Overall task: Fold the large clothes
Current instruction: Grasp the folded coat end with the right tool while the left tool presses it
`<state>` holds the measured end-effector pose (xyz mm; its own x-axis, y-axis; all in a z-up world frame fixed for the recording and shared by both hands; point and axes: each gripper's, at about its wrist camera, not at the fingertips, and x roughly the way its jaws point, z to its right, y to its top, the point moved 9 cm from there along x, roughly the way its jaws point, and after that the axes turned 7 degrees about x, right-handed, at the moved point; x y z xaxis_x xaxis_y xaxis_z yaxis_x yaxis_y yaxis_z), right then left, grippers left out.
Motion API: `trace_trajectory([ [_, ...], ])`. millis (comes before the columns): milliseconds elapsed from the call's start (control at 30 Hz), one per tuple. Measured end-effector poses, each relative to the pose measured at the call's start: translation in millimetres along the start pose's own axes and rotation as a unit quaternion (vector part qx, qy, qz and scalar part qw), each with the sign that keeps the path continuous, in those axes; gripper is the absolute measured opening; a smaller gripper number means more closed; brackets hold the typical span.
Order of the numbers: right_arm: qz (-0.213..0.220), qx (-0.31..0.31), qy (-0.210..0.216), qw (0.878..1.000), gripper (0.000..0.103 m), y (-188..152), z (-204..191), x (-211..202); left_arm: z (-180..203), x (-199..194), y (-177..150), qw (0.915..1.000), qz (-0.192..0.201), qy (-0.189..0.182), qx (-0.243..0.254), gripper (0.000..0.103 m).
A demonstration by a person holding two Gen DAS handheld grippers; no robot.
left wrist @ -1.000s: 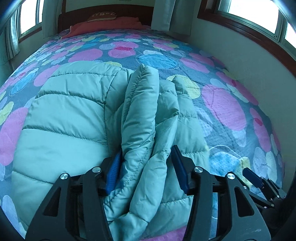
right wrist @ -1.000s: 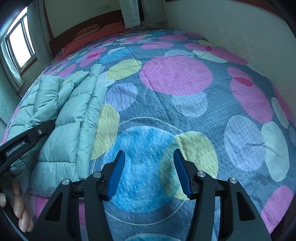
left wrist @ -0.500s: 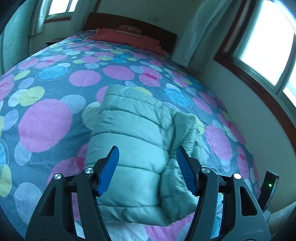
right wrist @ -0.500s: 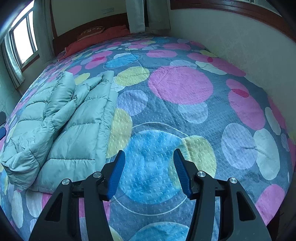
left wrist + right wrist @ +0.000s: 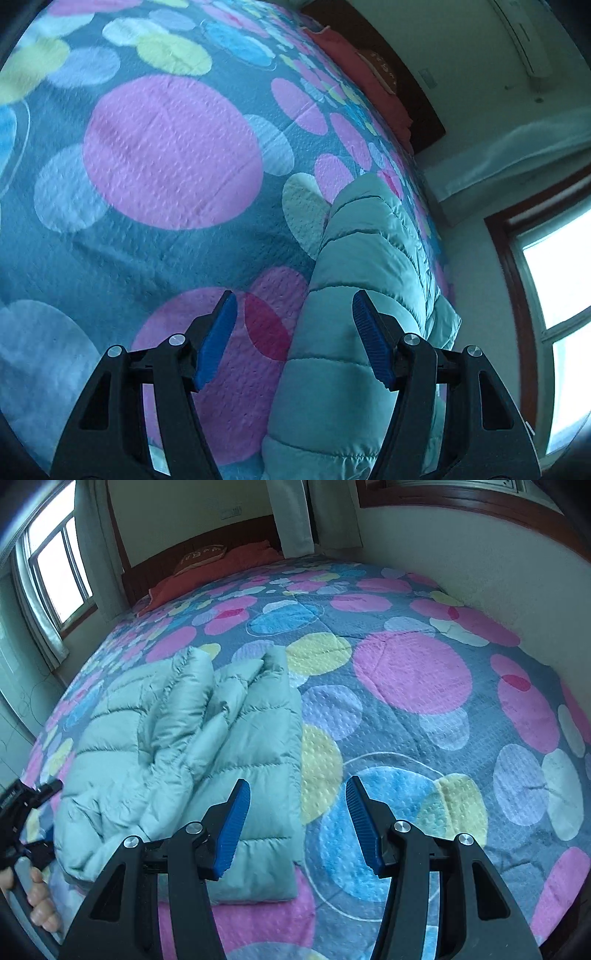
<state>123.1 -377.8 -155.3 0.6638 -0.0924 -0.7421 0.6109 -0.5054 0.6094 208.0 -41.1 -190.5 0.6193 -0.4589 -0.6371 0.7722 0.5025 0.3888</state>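
Fingers of left gripper apart, empty; right gripper fingers likewise. Folded puffer jacket lay on bed near its foot edge. Red pillow at headboard, well clear.

The left gripper has its blue-padded jaws spread wide, nothing clamped between them; its camera is tilted well over to one side, so the tool is rolled in the hand; seen from the right wrist, its black frame shows at the far left edge, with the person's left hand wrapped around the handle (only a few fingertips are visible). The right gripper is likewise wide apart and holds nothing; it is held level, pointing forward and slightly down.
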Motion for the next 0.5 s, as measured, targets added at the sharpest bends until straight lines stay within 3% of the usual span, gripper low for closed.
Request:
trace_trajectory([
  [133, -0.003, 0.068, 0.069, 0.995, 0.055, 13, -17, 7, 2, 15, 0, 0.9987, -0.011, -0.03, -0.039, 0.065],
  [300, -0.033, 0.141, 0.155, 0.977, 0.066, 21, -44, 31, 14, 27, 0, 0.9953, -0.015, -0.071, -0.064, 0.071],
  [433, -0.05, 0.169, 0.192, 0.965, 0.066, 21, -61, 49, 26, 36, -4, 0.9946, -0.026, -0.086, -0.051, 0.071],
  [500, -0.052, 0.169, 0.191, 0.965, 0.066, 22, -65, 56, 31, 39, -6, 0.9948, -0.029, -0.088, -0.043, 0.071],
])
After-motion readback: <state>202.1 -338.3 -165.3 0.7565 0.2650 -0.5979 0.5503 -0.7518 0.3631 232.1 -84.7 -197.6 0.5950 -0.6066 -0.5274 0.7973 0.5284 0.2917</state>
